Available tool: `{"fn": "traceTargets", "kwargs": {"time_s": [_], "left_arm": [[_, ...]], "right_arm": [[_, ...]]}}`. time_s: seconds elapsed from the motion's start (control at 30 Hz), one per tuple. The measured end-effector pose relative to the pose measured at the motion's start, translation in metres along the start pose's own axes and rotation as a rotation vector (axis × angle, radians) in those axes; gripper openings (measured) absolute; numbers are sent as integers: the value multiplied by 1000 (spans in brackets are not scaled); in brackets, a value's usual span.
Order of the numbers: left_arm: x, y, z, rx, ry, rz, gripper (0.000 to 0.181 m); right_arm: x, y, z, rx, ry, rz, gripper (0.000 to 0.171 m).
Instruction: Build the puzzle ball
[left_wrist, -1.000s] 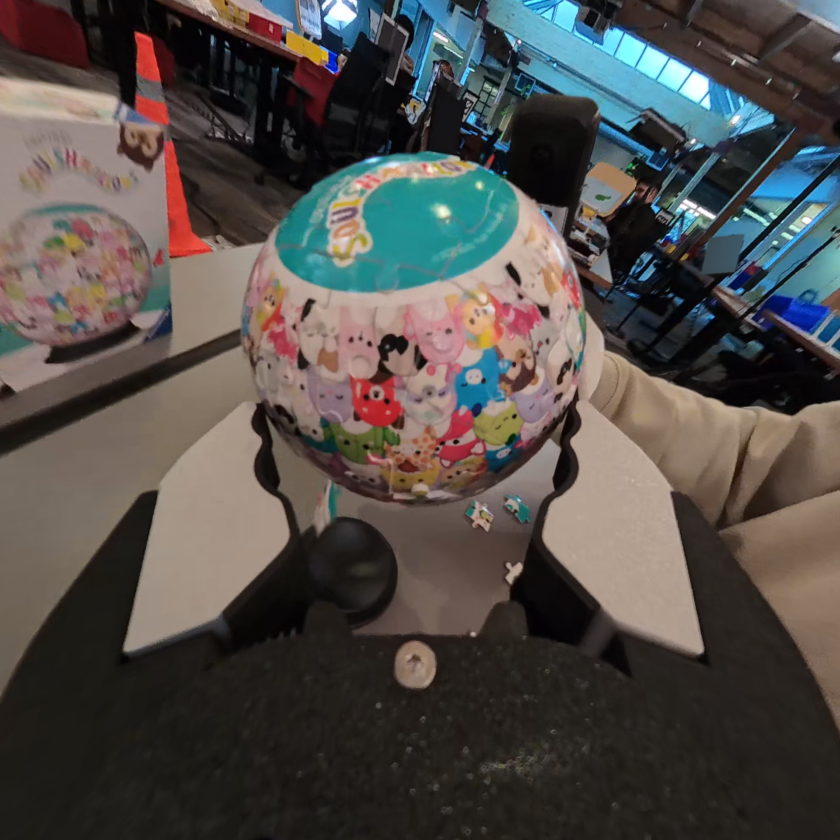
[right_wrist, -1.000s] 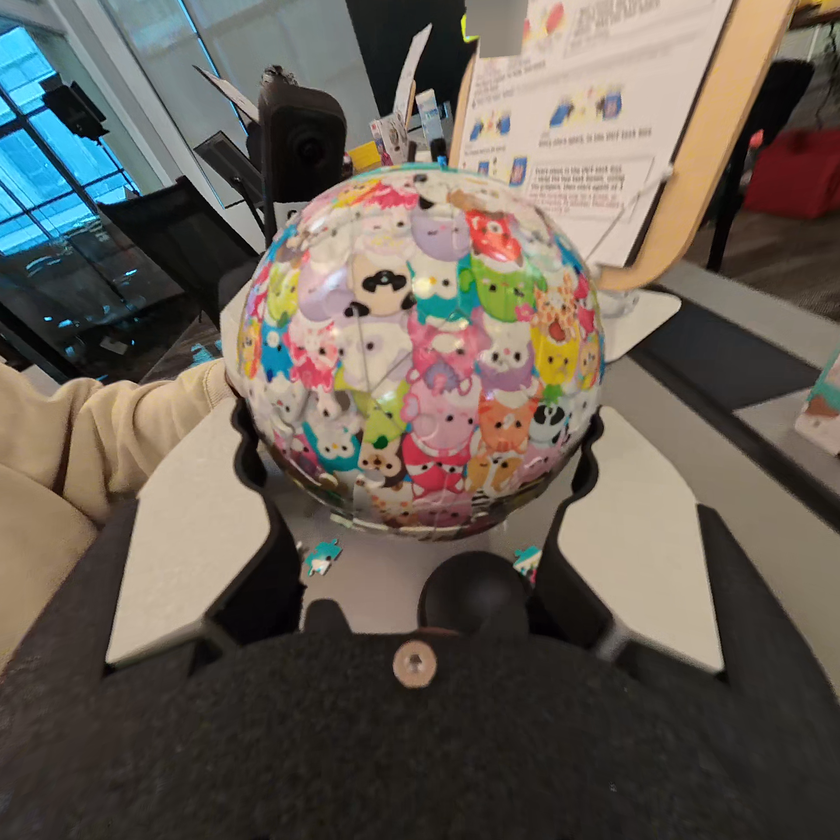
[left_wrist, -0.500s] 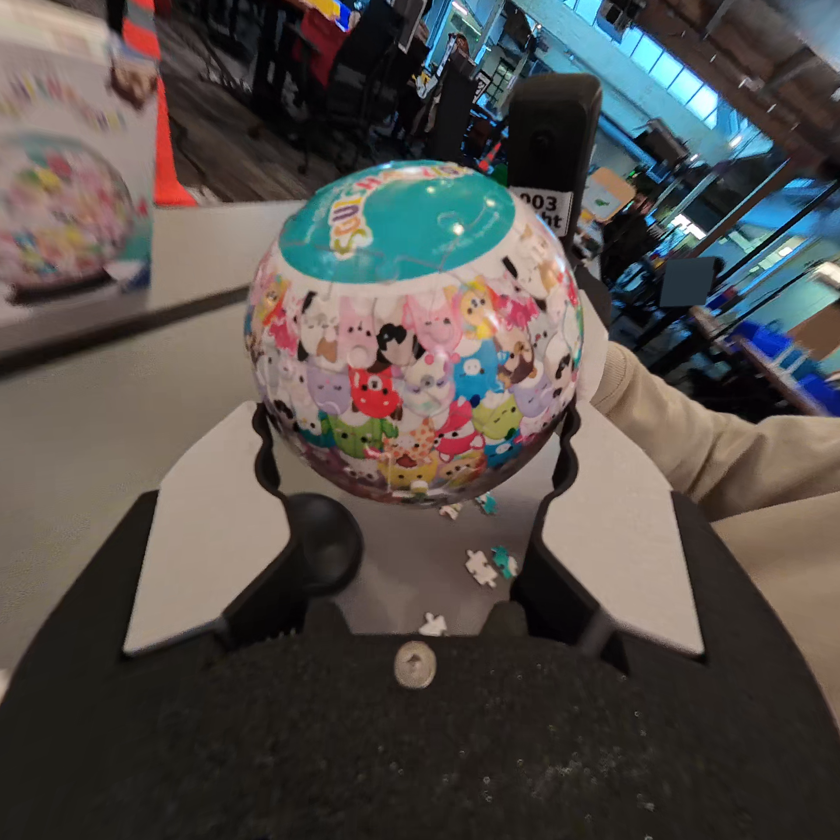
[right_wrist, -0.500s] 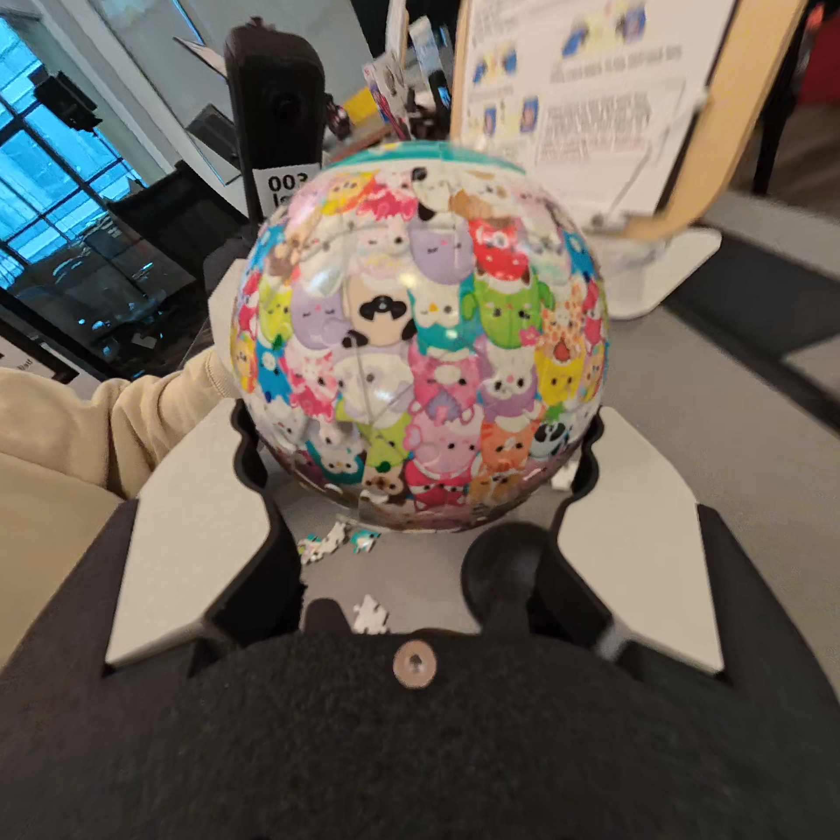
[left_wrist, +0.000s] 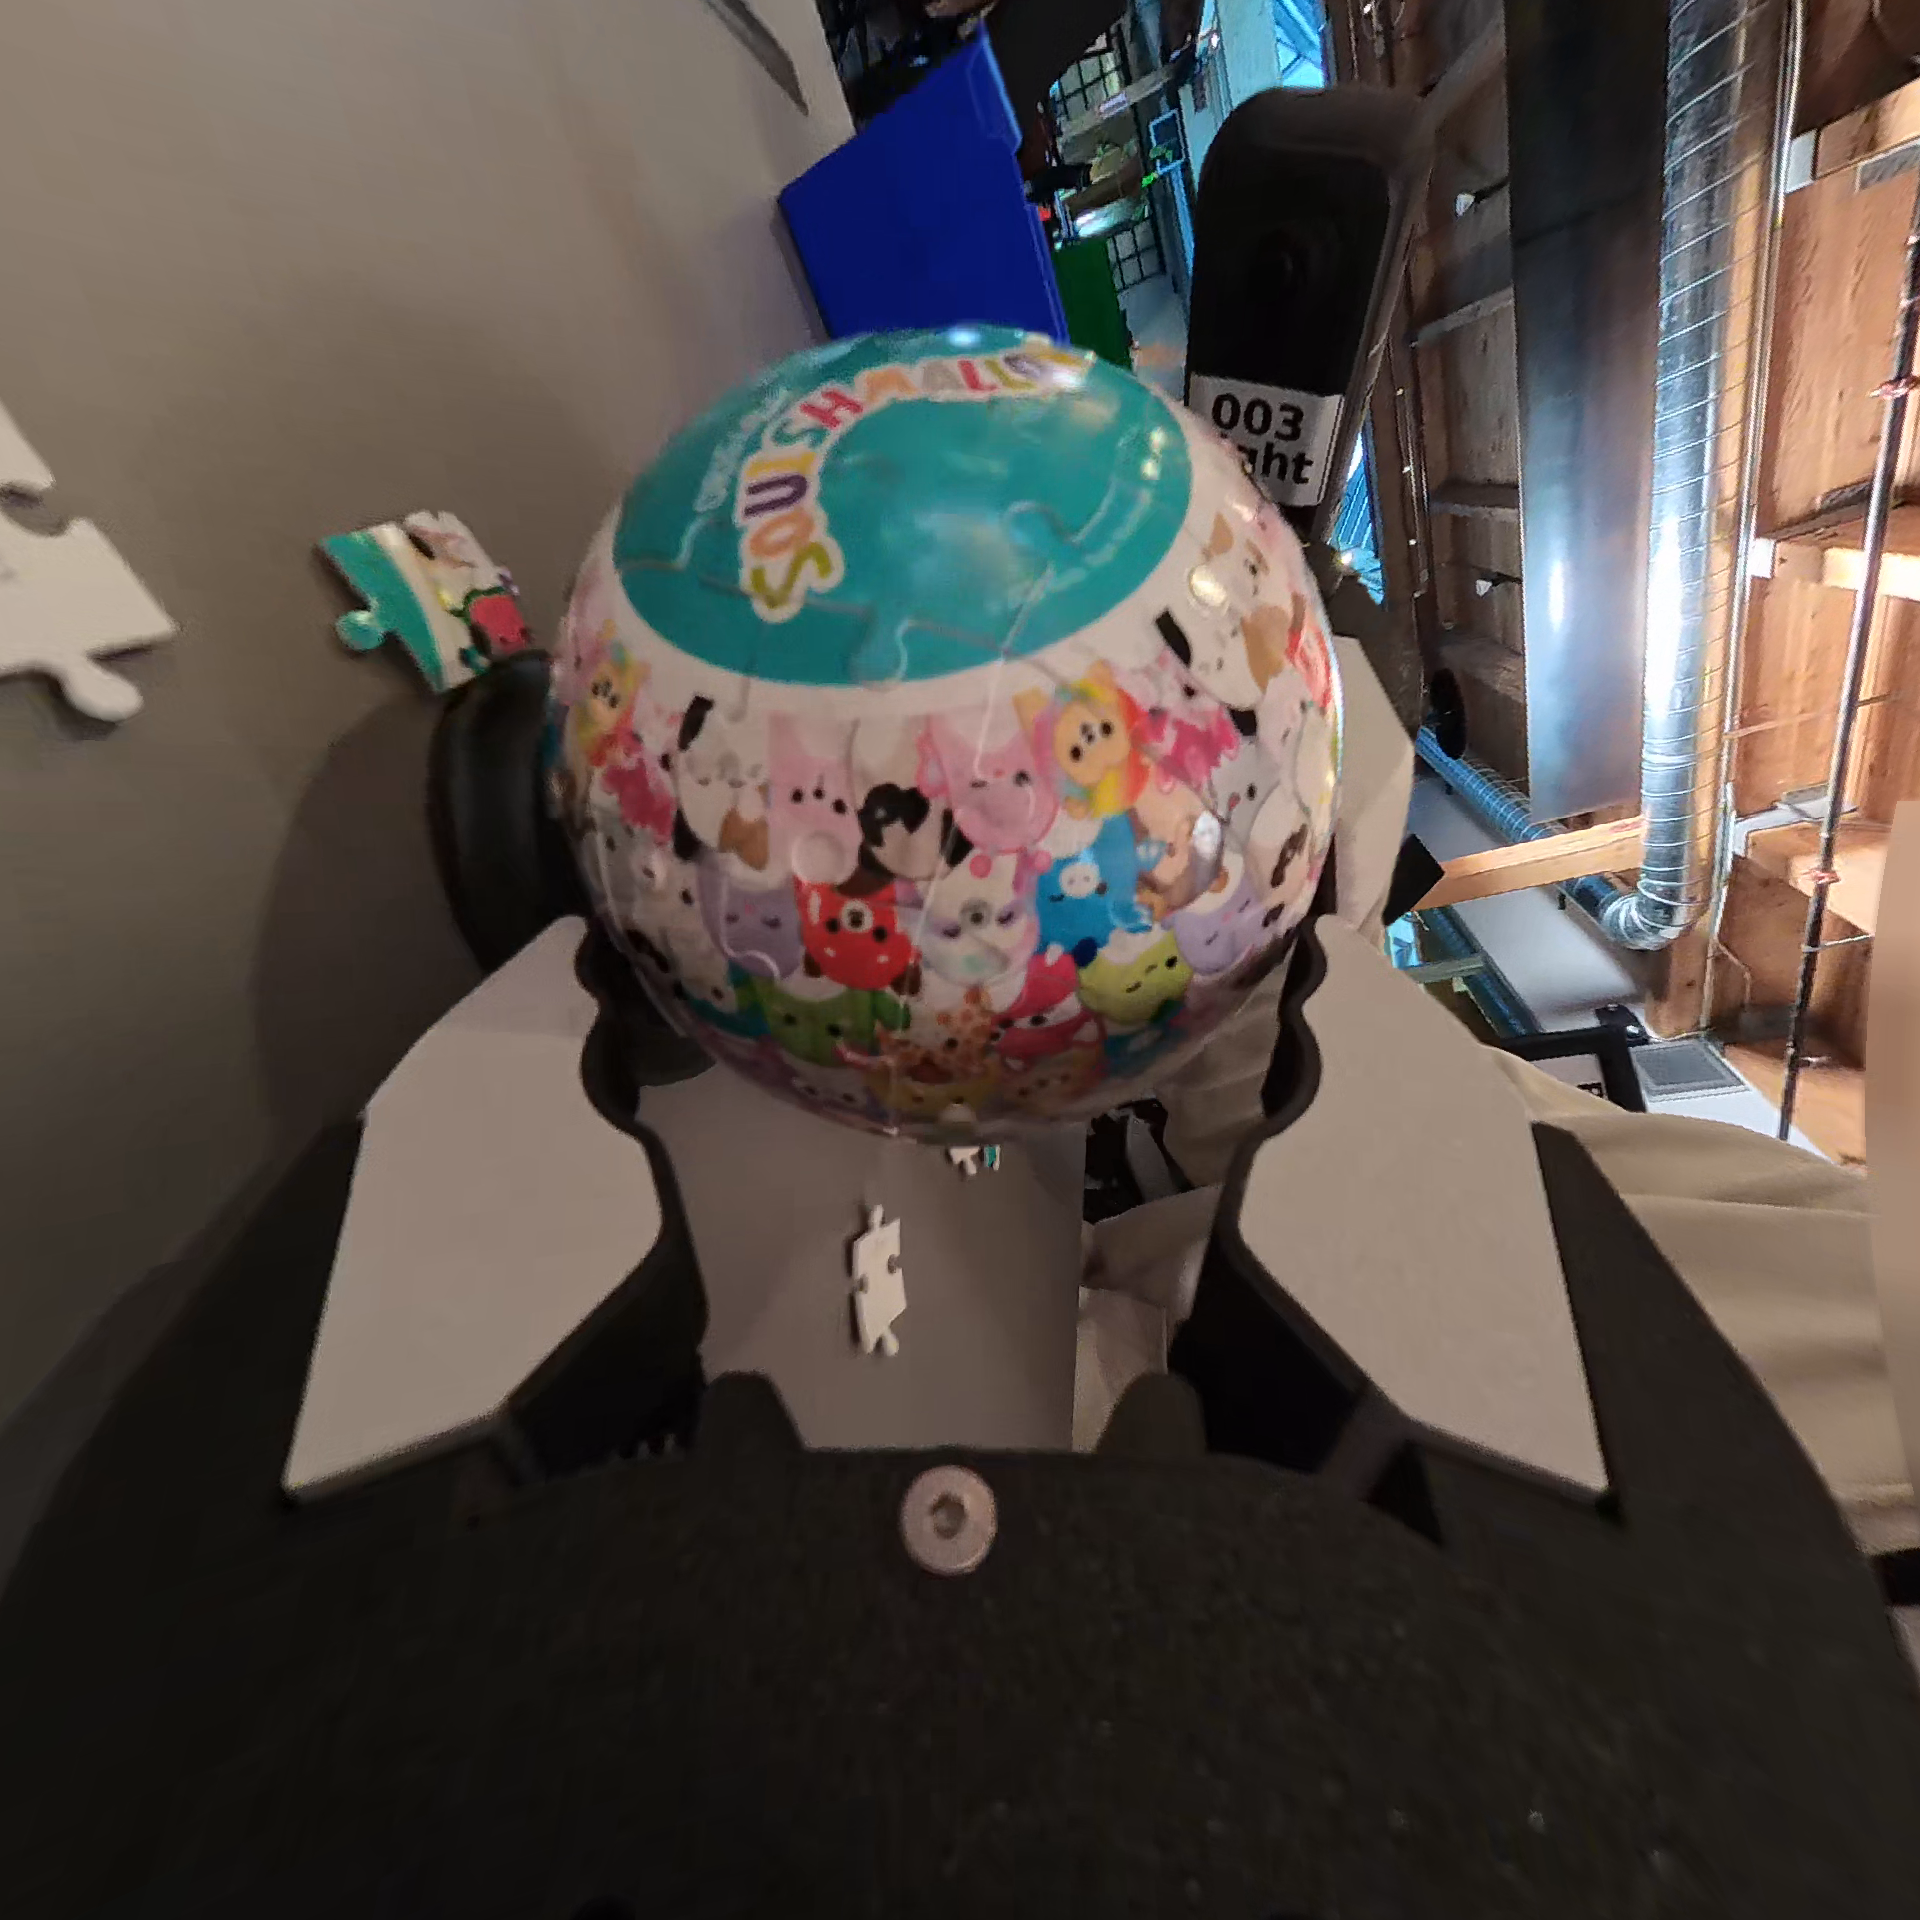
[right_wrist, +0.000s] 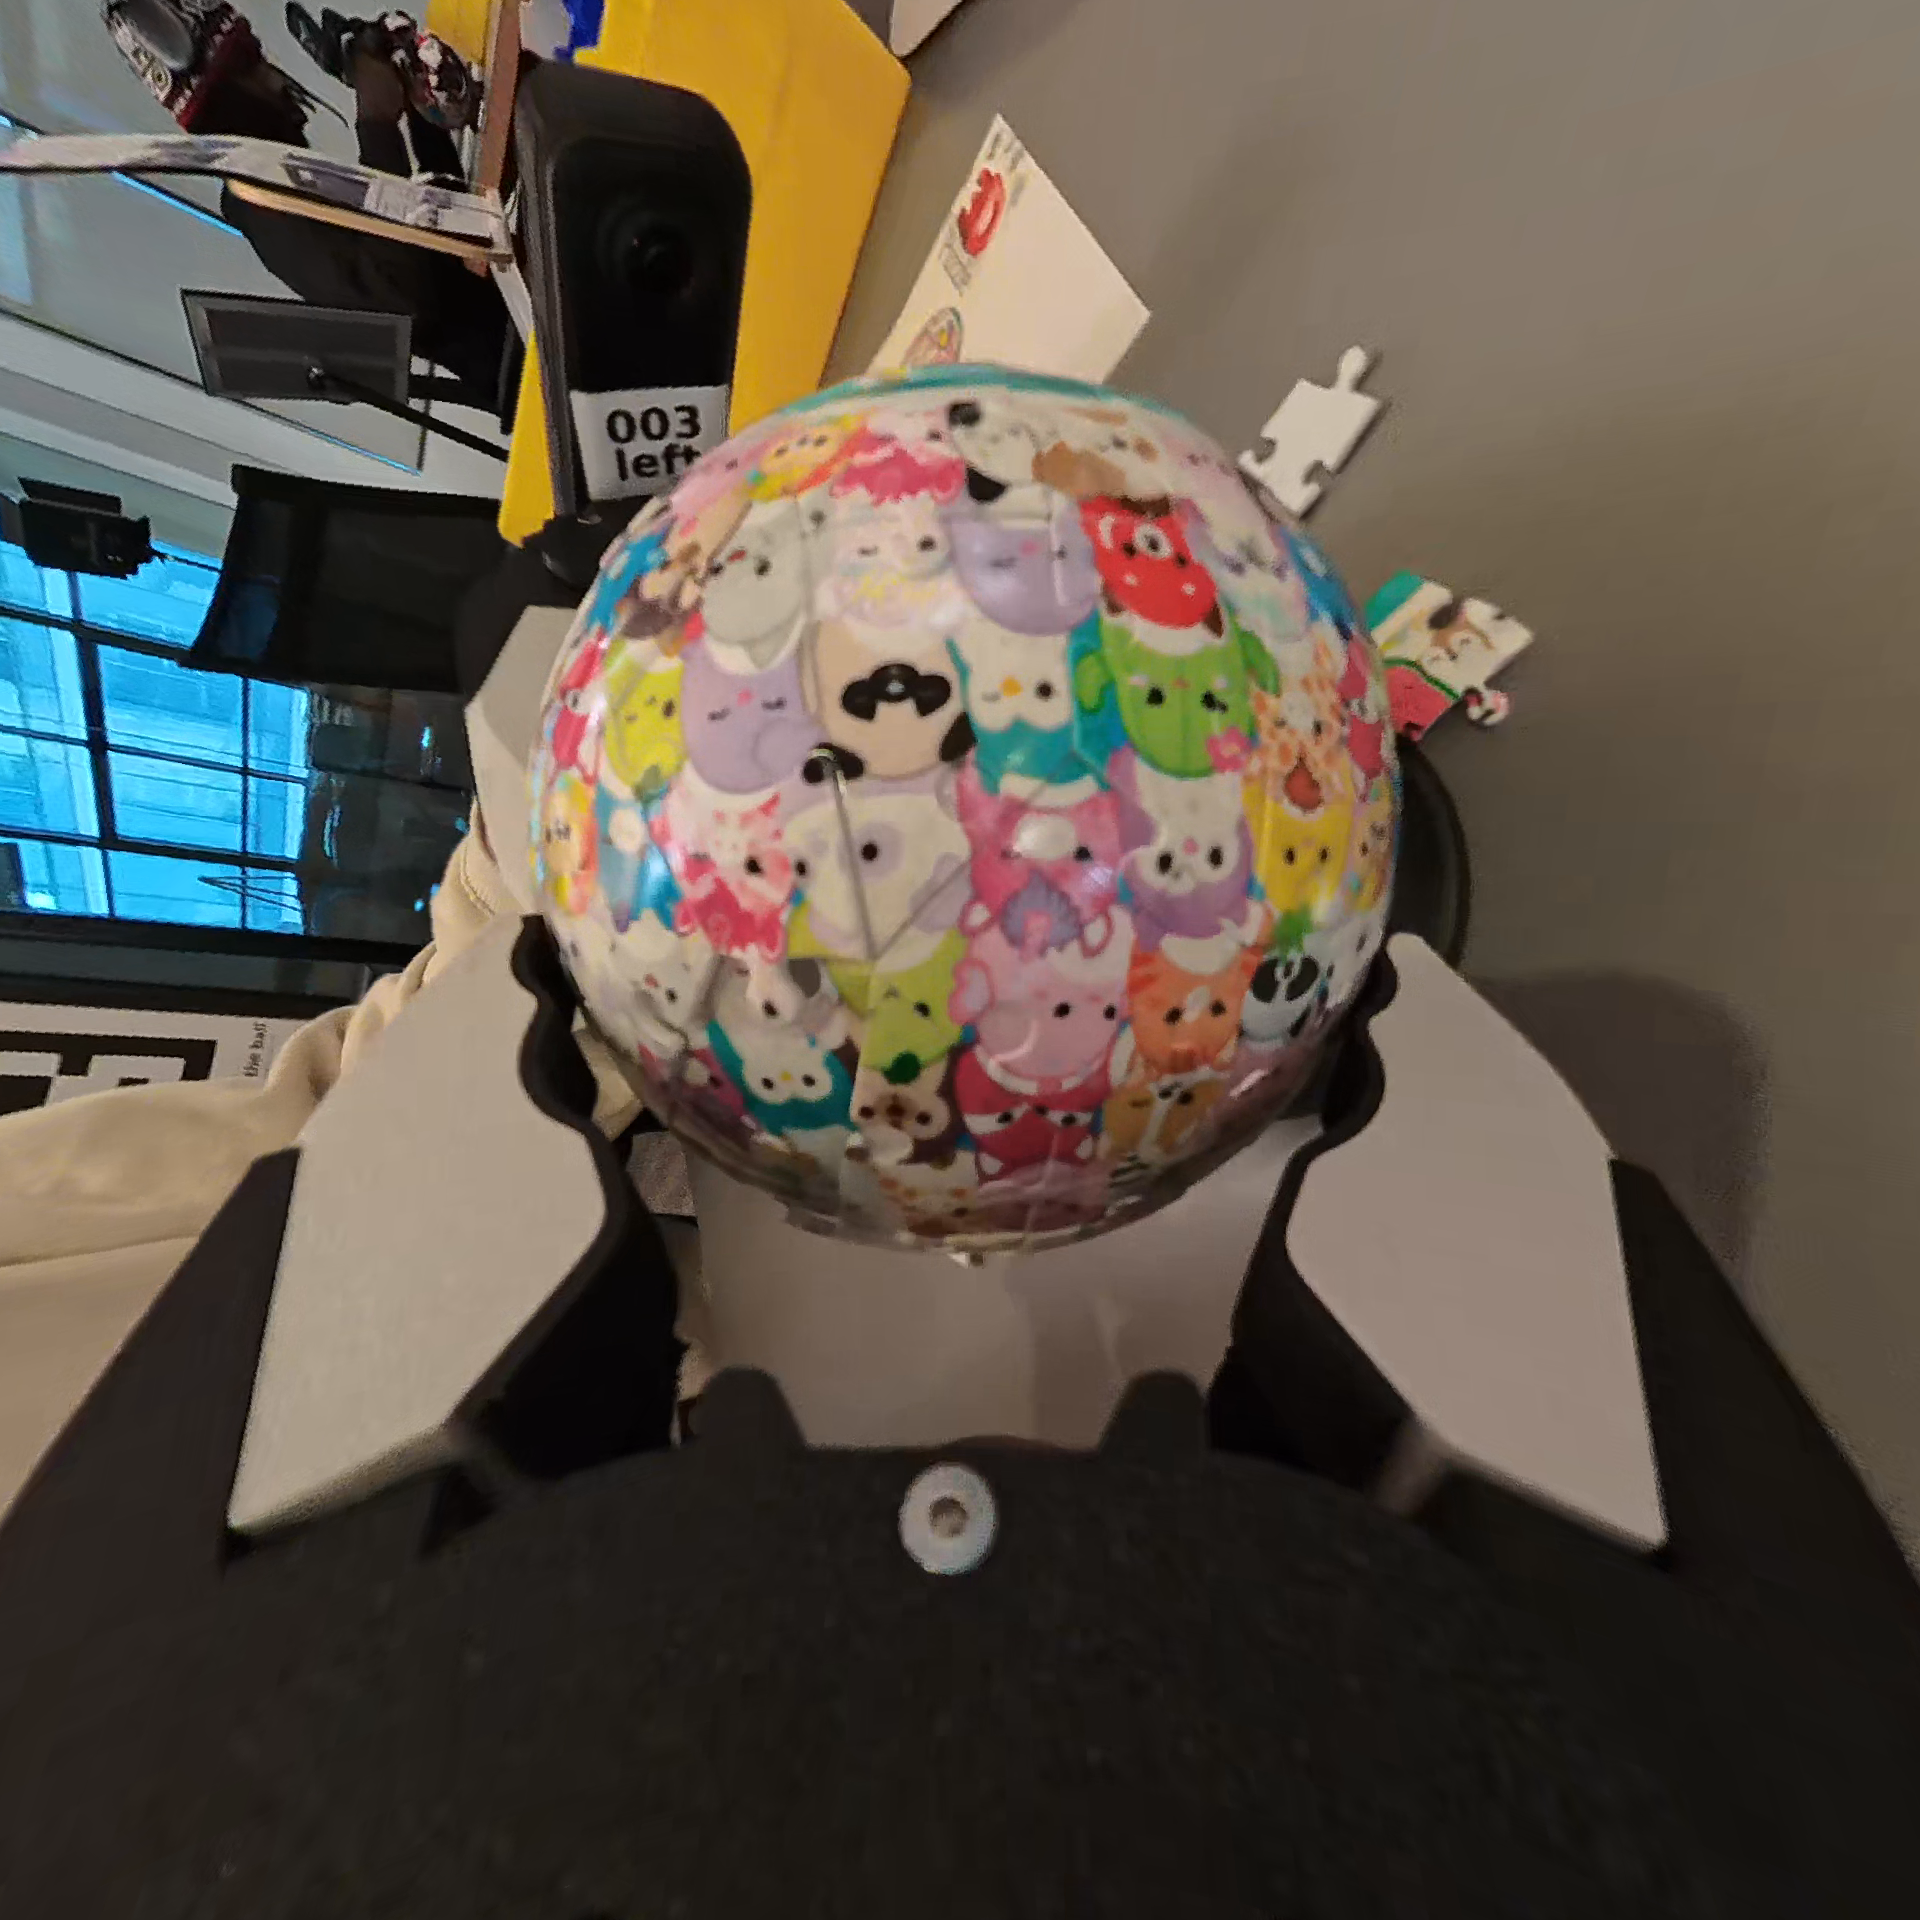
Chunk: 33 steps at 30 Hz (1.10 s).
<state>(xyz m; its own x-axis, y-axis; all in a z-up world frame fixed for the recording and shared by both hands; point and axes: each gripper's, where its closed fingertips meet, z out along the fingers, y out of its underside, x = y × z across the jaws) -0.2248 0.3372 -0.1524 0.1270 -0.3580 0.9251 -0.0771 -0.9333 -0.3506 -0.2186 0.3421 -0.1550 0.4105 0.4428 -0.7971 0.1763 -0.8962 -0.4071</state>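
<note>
Both hand-held grippers, left (left_wrist: 940, 1029) and right (right_wrist: 951, 1049), are clenching the puzzle ball (left_wrist: 951, 748) from opposite sides, now tilting it sideways above the desk (left_wrist: 260, 312); loose pieces (left_wrist: 431, 597) are lying at 10 o'clock, suggesting assembly remains unfinished.

Colourful assembled puzzle ball (left_wrist: 951, 748), teal cap uppermost, loose pieces (left_wrist: 876, 1291) on grey table beneath.

The puzzle ball (left_wrist: 951, 748) fills the space between both pairs of jaws. Behind it a black stand (left_wrist: 488, 821) blocks the way; loose pieces (left_wrist: 426, 597) dot the worktop (left_wrist: 260, 312) beyond.
</note>
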Motion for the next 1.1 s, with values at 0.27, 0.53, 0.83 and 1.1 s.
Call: {"fn": "traceTargets", "kwargs": {"time_s": [0.27,0.53,0.83,1.1], "left_arm": [[-4,0,2,-73,24,-55,117],[0,1,0,-85,49,-58,116],[-3,-12,-10,-20,-69,62,112],[-6,-15,-10,-34,-142,110,109]], "right_arm": [[7,2,-1,-20,-4,75,137],[3,16,-13,8,-4,-58,144],[8,18,-53,121,52,-355,131],[-4,10,-36,148,-89,-183,132]]}}
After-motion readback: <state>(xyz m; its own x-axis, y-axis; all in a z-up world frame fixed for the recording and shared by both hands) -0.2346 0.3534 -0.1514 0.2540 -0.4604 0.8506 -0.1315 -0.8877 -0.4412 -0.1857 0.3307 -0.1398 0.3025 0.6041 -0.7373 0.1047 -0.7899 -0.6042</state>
